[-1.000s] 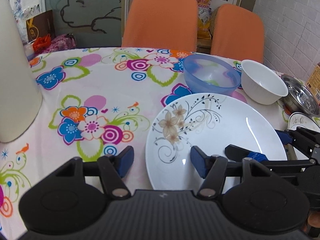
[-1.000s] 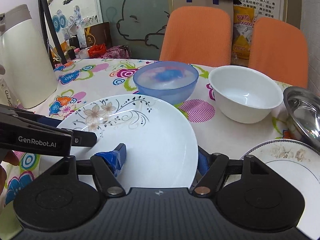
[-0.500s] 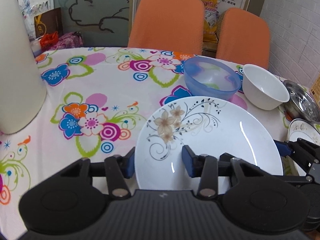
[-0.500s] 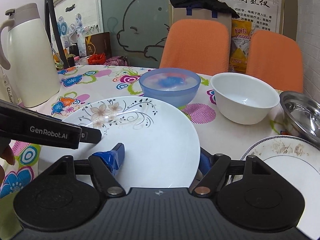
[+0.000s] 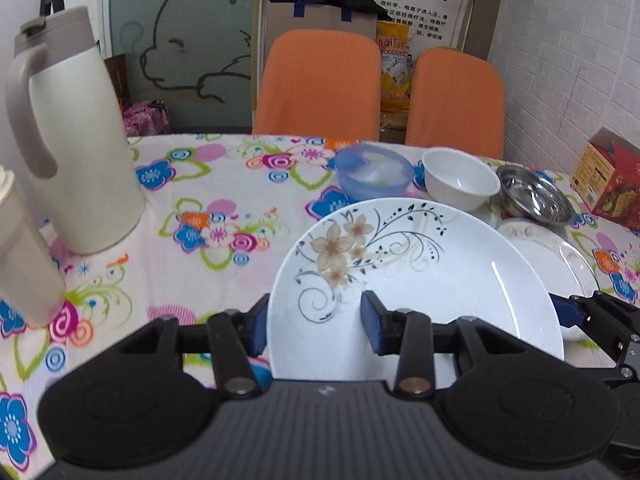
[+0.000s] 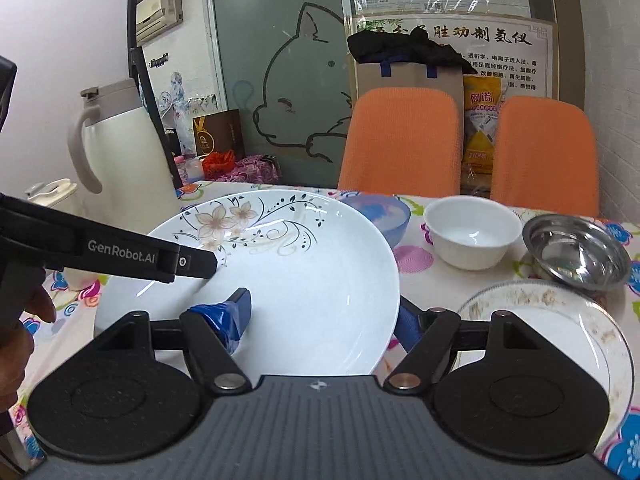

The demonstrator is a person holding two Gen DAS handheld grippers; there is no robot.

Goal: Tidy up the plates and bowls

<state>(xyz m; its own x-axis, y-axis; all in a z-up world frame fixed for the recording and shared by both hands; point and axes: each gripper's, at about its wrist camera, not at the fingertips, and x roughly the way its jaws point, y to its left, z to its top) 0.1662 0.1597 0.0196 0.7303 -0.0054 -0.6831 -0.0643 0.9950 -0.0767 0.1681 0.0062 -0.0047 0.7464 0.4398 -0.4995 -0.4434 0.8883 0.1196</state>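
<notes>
A large white plate with a flower pattern (image 5: 432, 276) is held up off the table, tilted, by both grippers. My left gripper (image 5: 314, 326) is shut on its near left rim. My right gripper (image 6: 326, 314) is shut on its right rim, which shows in the right wrist view (image 6: 304, 280). Behind it stand a blue bowl (image 5: 374, 172), a white bowl (image 5: 460, 178) and a steel bowl (image 5: 534, 198). A dirty white plate (image 6: 560, 328) lies on the table to the right.
A cream thermos jug (image 5: 76, 136) and a cream cup (image 5: 20, 256) stand at the left on the flowered tablecloth (image 5: 200, 232). A red box (image 5: 610, 180) sits at the far right. Two orange chairs (image 5: 320, 88) stand behind the table.
The flowered plate has been lifted off the table and raised, with both grippers clamped on its rim. The left gripper closed from open onto the rim.
</notes>
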